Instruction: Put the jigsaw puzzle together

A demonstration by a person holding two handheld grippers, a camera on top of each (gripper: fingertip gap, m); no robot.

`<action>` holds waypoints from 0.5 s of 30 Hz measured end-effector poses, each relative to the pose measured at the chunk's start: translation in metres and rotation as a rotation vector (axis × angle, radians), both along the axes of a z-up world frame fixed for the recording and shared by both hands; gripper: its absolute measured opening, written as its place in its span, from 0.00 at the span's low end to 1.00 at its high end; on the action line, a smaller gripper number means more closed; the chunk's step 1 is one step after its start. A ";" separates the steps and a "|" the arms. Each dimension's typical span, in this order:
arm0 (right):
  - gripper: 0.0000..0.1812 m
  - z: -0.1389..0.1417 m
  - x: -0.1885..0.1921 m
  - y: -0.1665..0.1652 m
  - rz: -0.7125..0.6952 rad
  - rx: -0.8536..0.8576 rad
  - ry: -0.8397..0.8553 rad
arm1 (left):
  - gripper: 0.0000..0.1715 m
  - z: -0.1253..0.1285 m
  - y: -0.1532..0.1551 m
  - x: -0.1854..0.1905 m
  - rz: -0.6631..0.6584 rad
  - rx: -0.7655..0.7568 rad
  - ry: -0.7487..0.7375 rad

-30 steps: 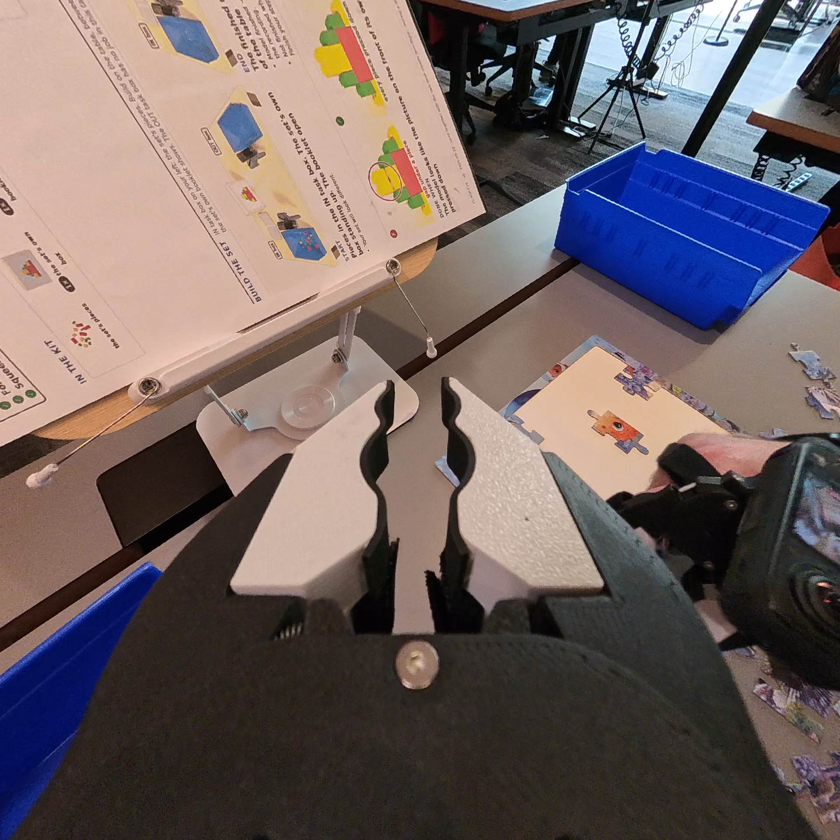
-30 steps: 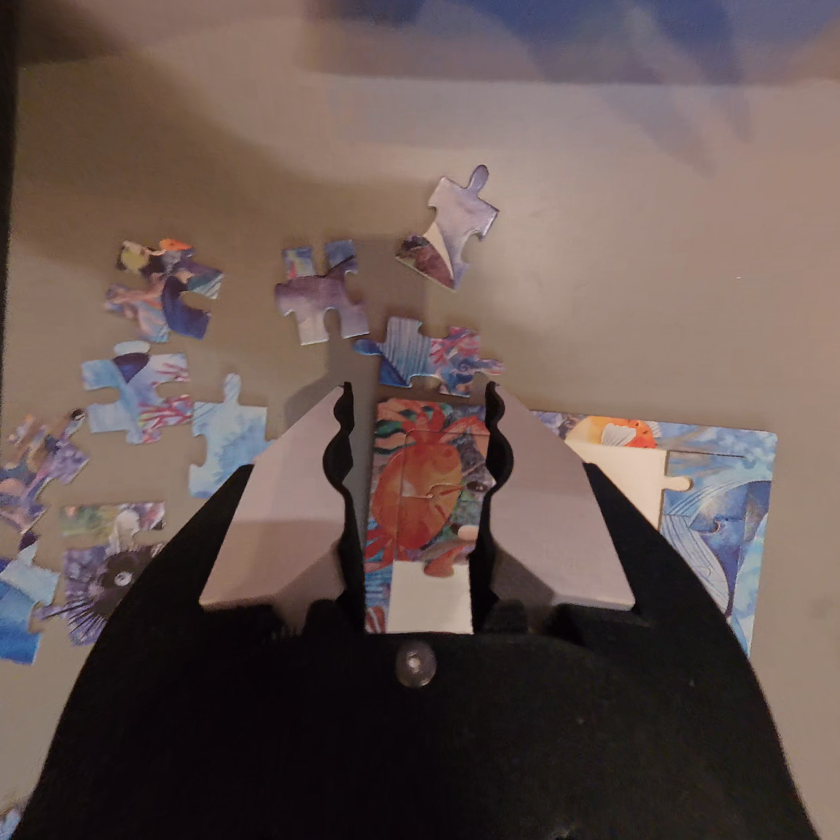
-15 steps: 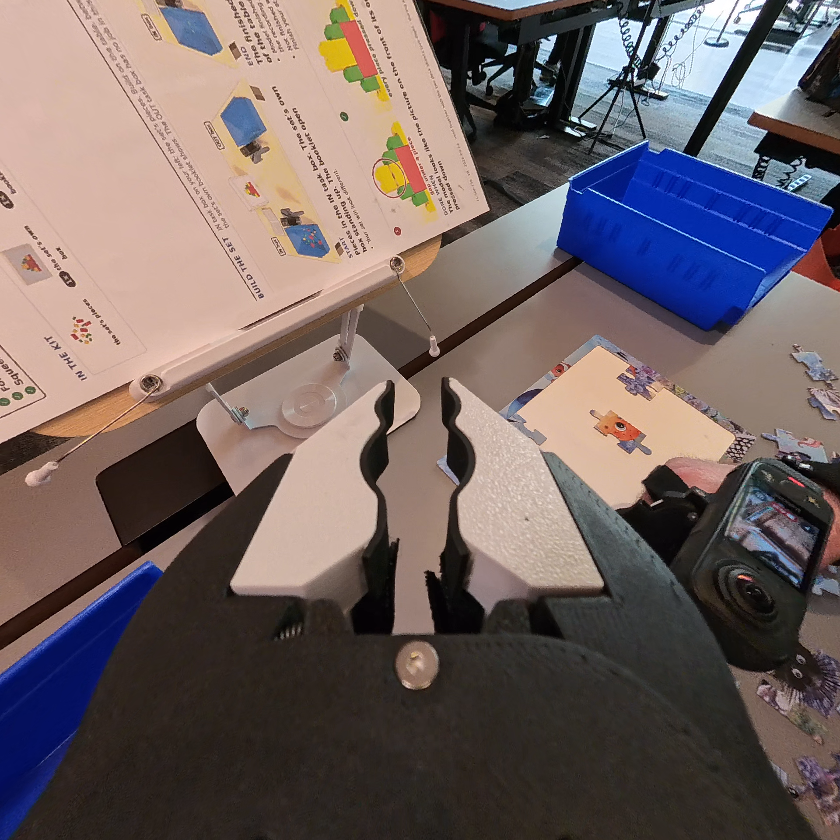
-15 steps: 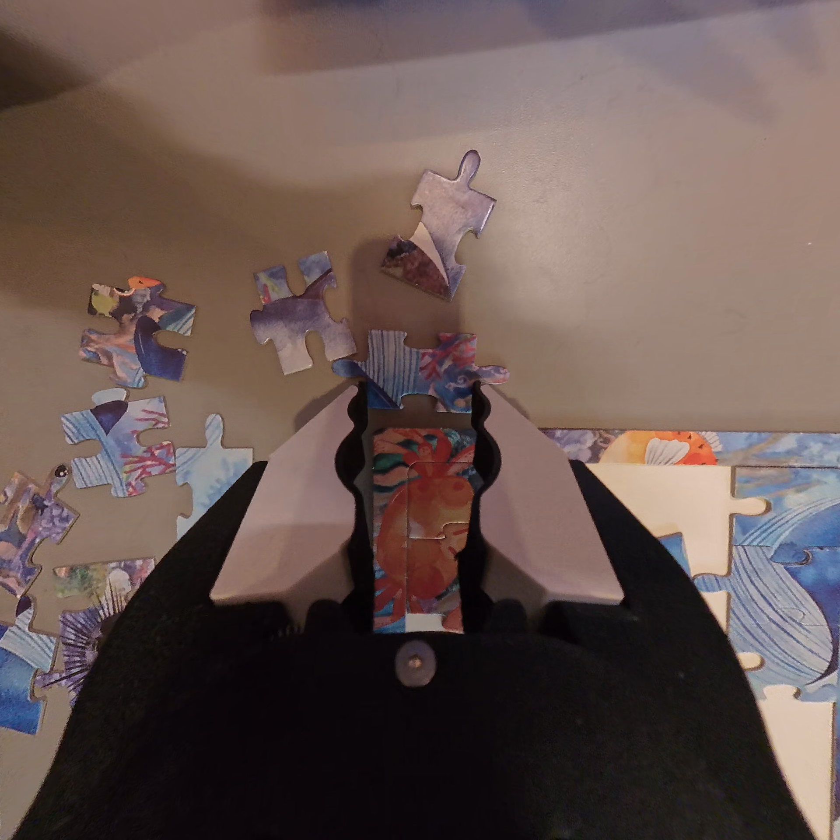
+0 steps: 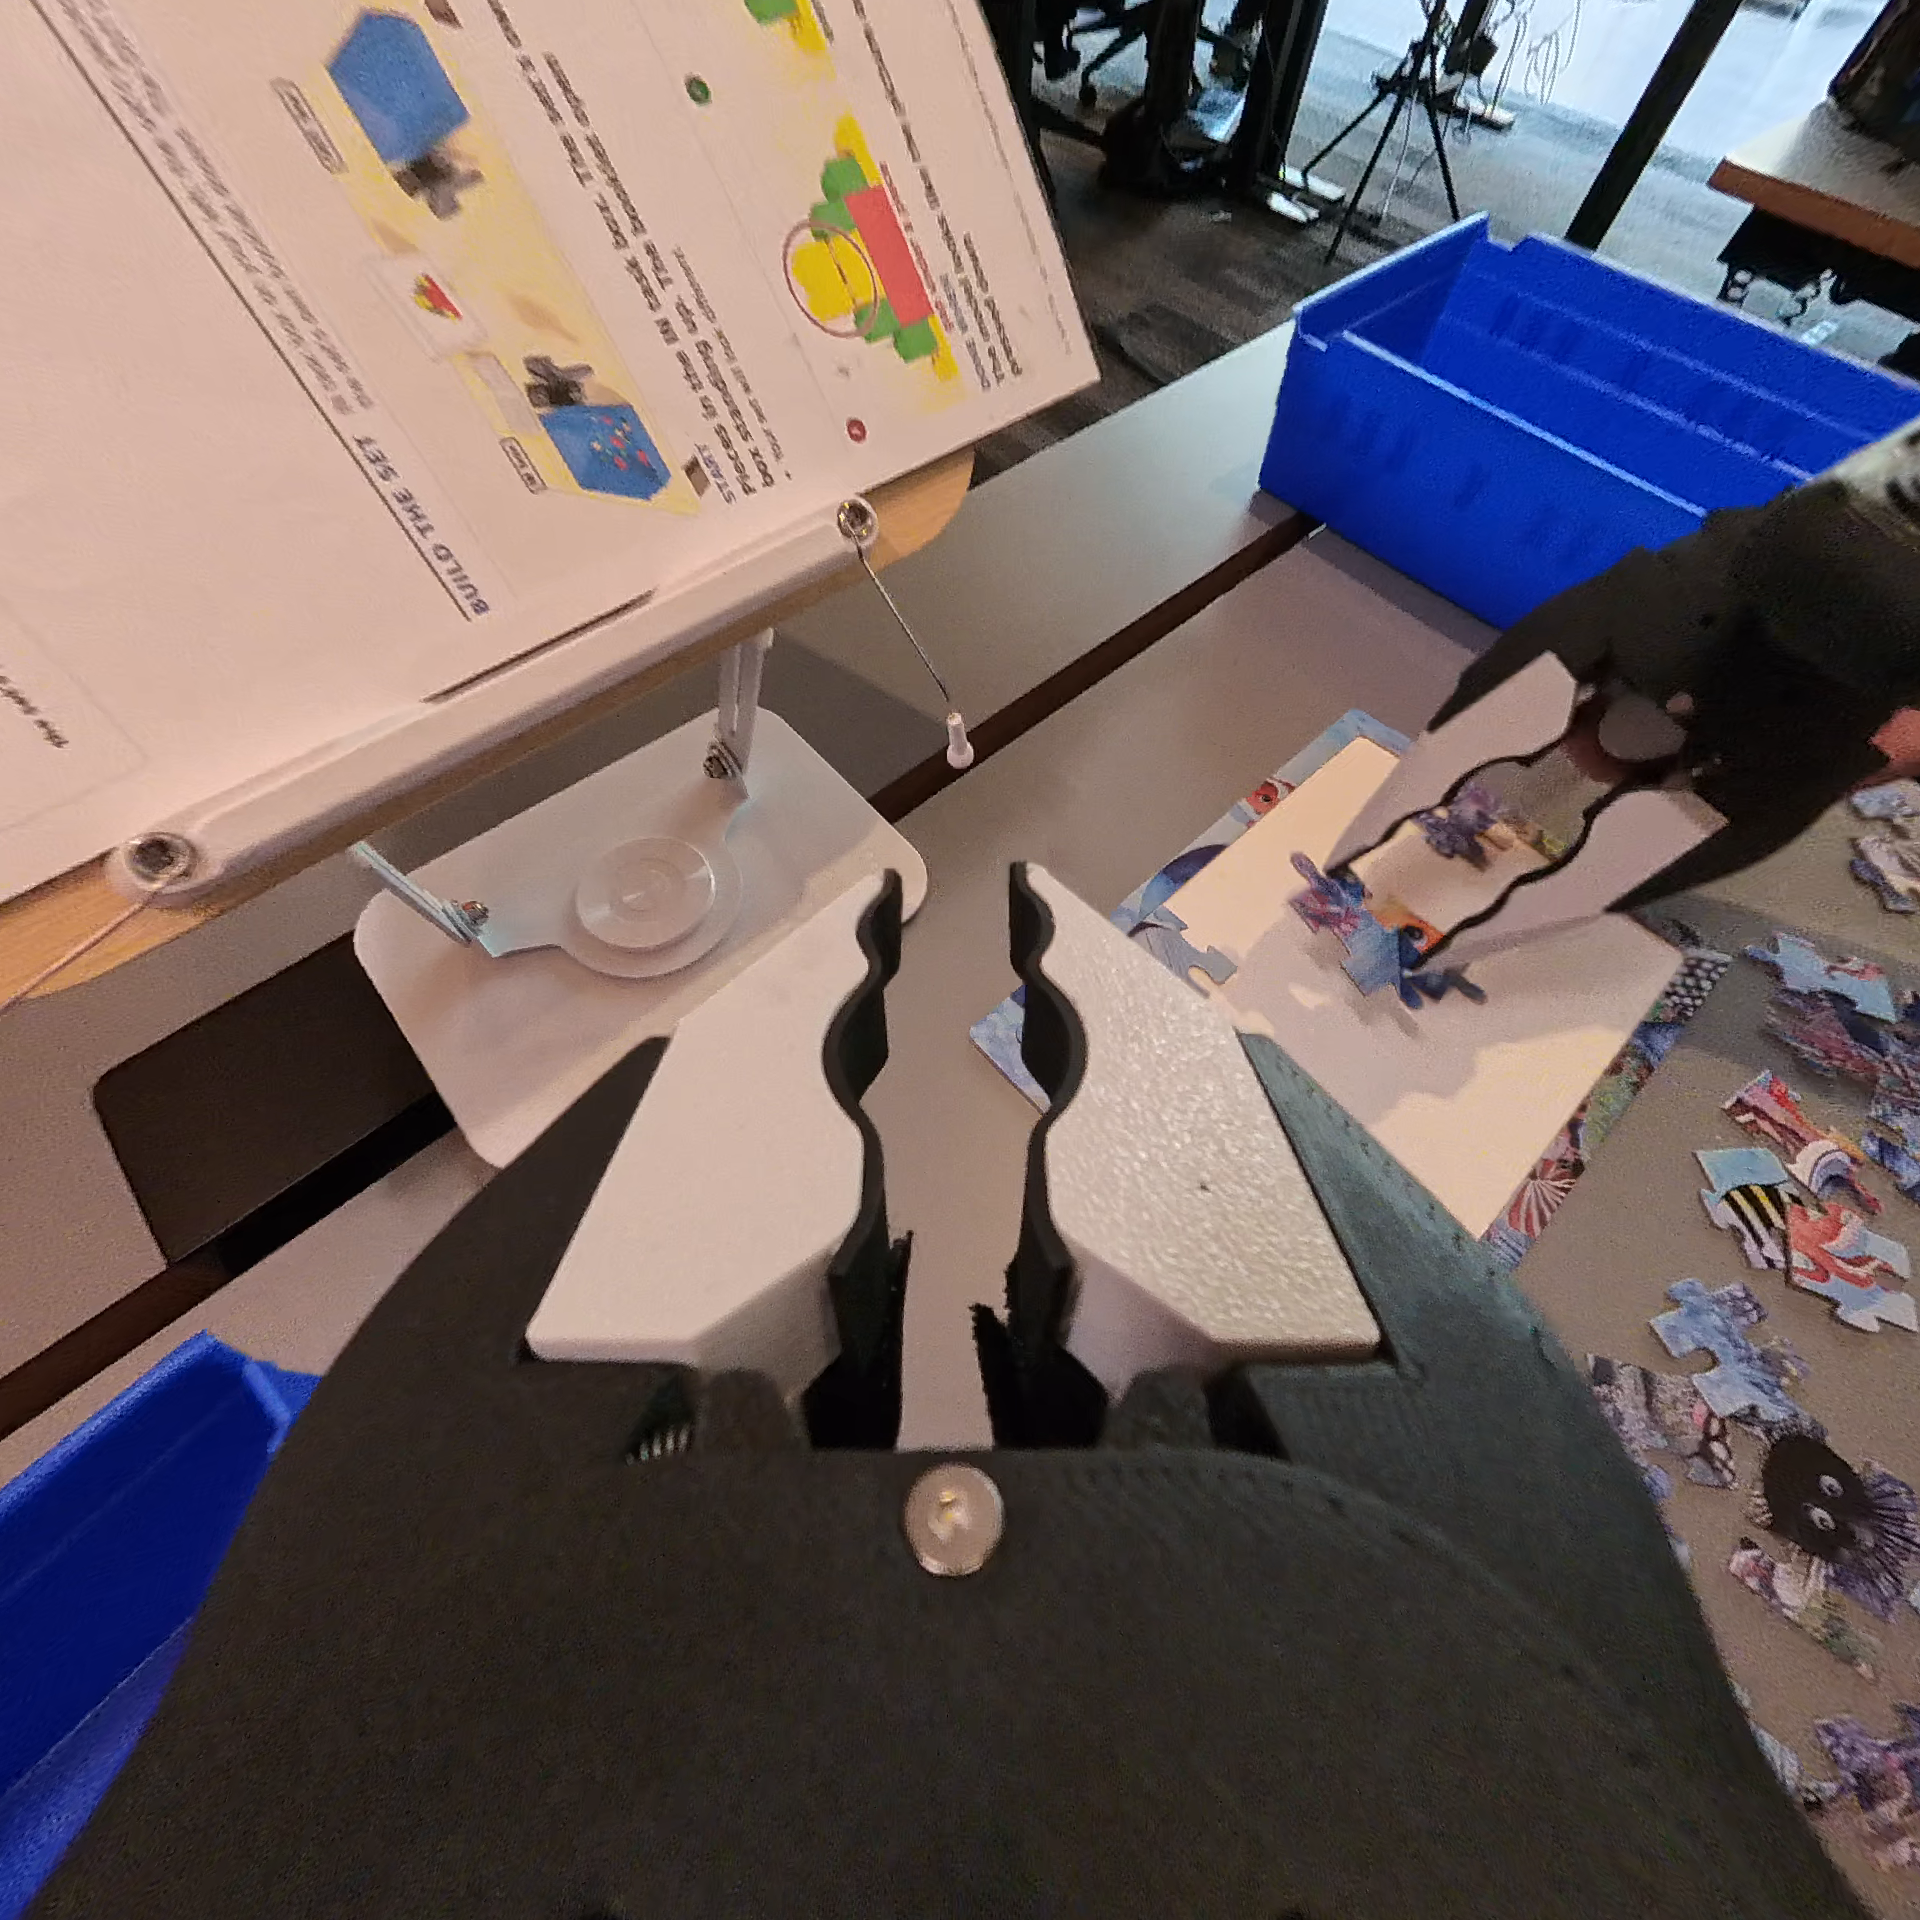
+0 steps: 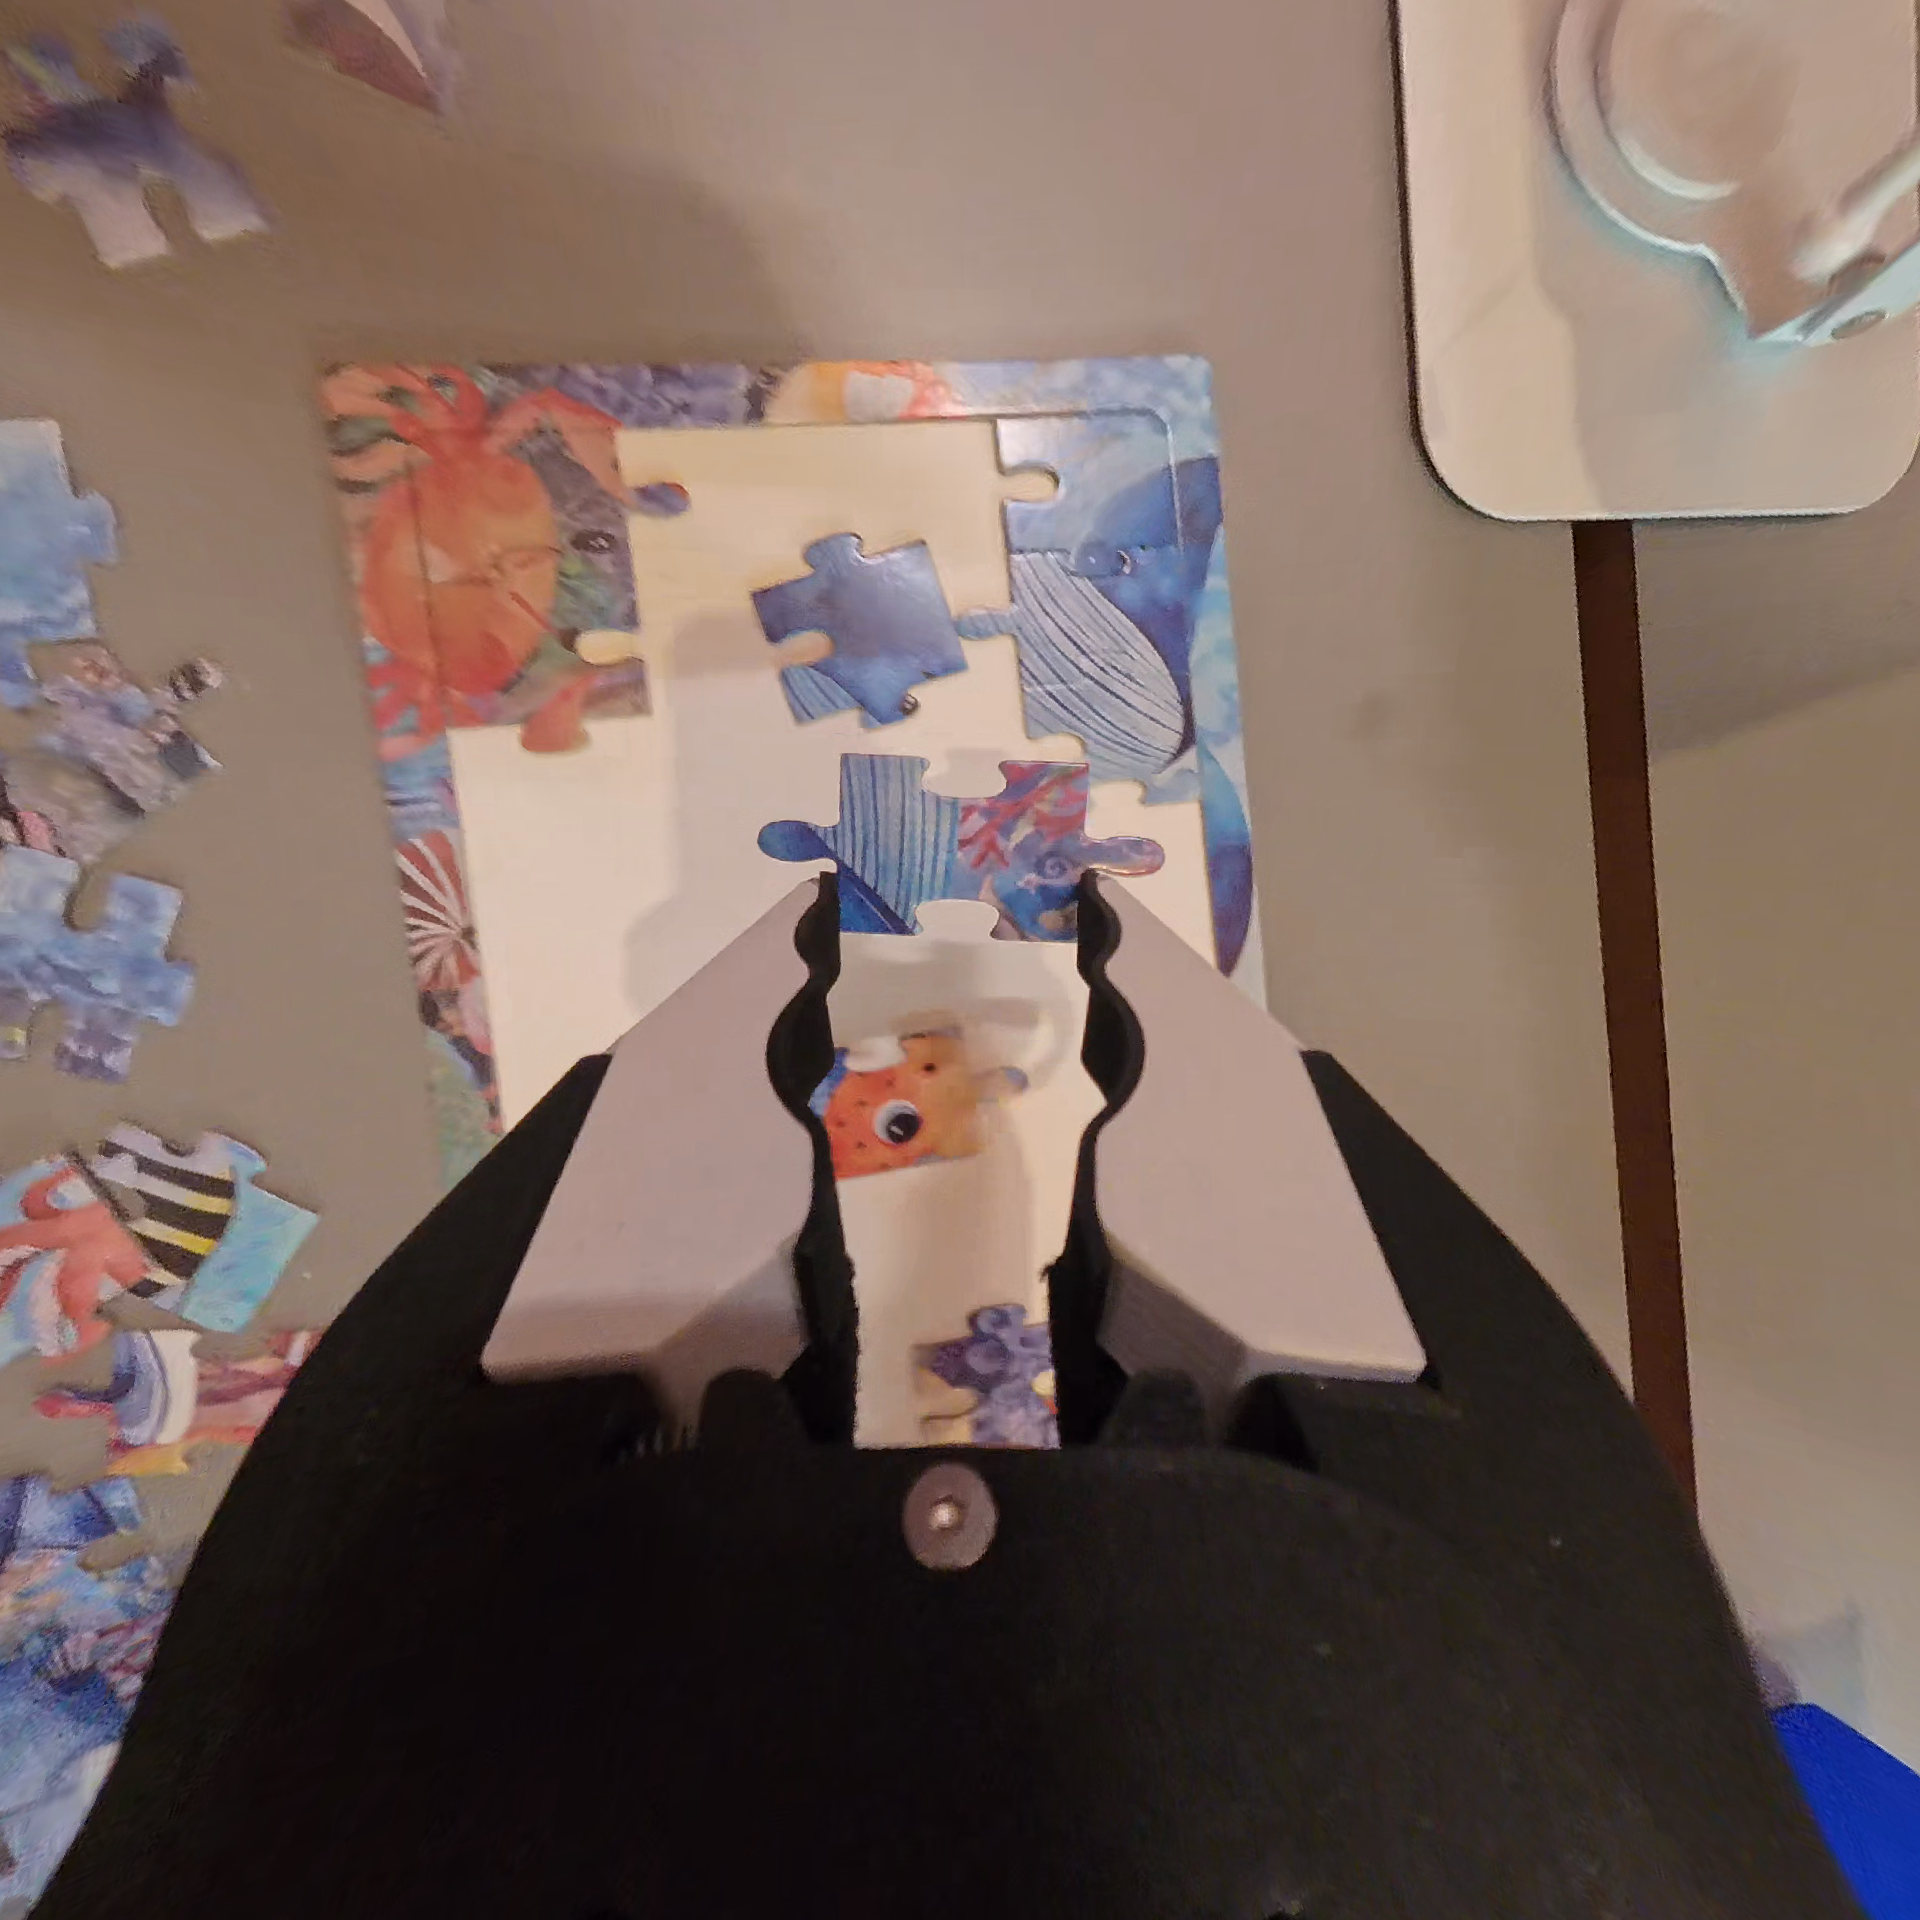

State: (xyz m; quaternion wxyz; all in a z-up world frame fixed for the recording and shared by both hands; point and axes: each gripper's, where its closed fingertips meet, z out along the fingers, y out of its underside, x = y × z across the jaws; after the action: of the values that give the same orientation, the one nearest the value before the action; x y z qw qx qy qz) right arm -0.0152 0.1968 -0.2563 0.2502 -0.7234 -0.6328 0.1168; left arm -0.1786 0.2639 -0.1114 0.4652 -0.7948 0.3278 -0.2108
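Note:
The puzzle tray [image 6: 582, 935] lies on the grey table with a crab section [image 6: 468, 582] fitted at its top left and a whale section [image 6: 1112, 623] at its right. A loose blue piece [image 6: 862, 634], an orange fish piece [image 6: 914, 1112] and a purple piece [image 6: 987, 1371] lie inside it. My right gripper [image 6: 953, 883] is shut on a blue-striped and coral piece [image 6: 956, 831] at its tips, over the tray's middle. The right gripper also shows in the left wrist view [image 5: 1392, 914], over the tray [image 5: 1455, 1091]. My left gripper [image 5: 951, 894] is slightly open and empty, left of the tray.
Several loose pieces lie beside the tray [image 6: 94, 966] [image 5: 1787, 1226]. A document stand with an instruction sheet [image 5: 520, 312] rests on a white base [image 5: 644, 935] [image 6: 1662, 260]. A blue bin [image 5: 1558, 395] stands at the back and another [image 5: 104, 1507] at the near left. There is about 25 centimeters between the tips of the two grippers.
My right gripper closed on the blue-striped piece that lay on the table past the tray and carried it over the tray's middle. My left gripper has barely moved.

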 end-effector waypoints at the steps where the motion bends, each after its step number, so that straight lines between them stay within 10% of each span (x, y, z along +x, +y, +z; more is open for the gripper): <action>1: 0.24 -0.003 0.003 0.006 0.000 0.003 -0.016 | 0.11 -0.006 0.002 0.003 -0.001 -0.011 0.013; 9: 0.24 -0.028 -0.006 0.024 0.081 0.061 -0.140 | 0.12 -0.052 0.009 0.025 -0.036 -0.092 0.110; 15: 0.24 0.011 -0.014 0.034 0.014 0.195 0.037 | 0.16 -0.091 -0.013 0.078 -0.222 -0.247 0.033</action>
State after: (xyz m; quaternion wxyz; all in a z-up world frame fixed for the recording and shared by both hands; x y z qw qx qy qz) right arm -0.0295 0.2308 -0.2456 0.3305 -0.6889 -0.6413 0.0698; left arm -0.1004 0.2512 -0.2027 0.3327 -0.8082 0.3925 -0.2865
